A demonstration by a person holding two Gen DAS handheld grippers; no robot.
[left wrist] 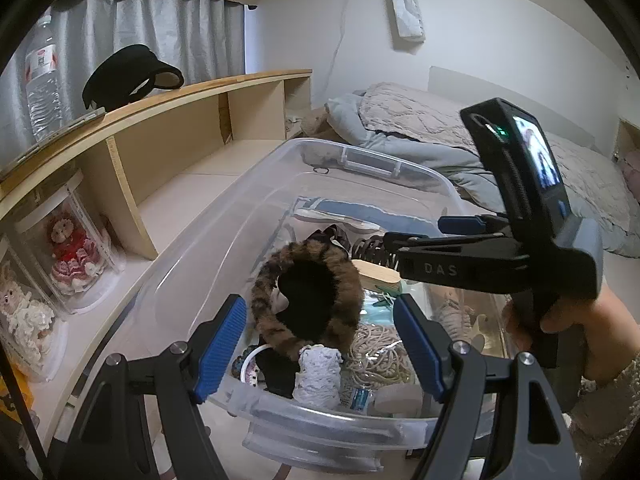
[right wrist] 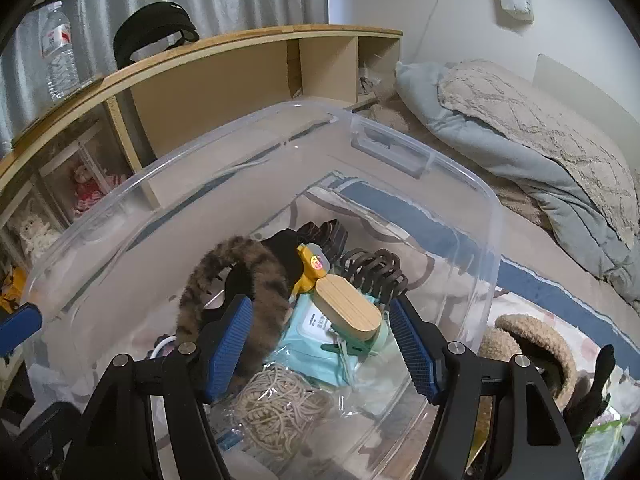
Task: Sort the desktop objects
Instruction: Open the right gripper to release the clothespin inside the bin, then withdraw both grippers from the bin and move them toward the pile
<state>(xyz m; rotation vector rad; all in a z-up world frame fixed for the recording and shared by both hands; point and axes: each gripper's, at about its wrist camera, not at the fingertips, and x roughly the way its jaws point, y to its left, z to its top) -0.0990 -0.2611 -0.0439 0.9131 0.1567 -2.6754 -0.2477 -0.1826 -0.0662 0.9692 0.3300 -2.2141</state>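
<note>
Brown-and-black striped furry headband (right wrist: 240, 280), pale-wood-topped mint brush (right wrist: 348, 312)

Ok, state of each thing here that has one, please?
Clear plastic storage bin: lid off, partly filled.
Furry brown striped headband: inside bin, standing on edge.
Wooden-backed brush: inside bin, lying flat on teal pack.
Clear plastic water bottle: upright on shelf.
Left gripper: open, empty.
Right gripper: open, empty.

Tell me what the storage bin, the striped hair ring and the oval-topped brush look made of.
Storage bin: clear glossy plastic, since the contents show through its walls. Striped hair ring: fuzzy brown-and-black faux fur, probably over elastic. Oval-topped brush: pale matte wood with visible grain, on a mint base, likely plastic.
</note>
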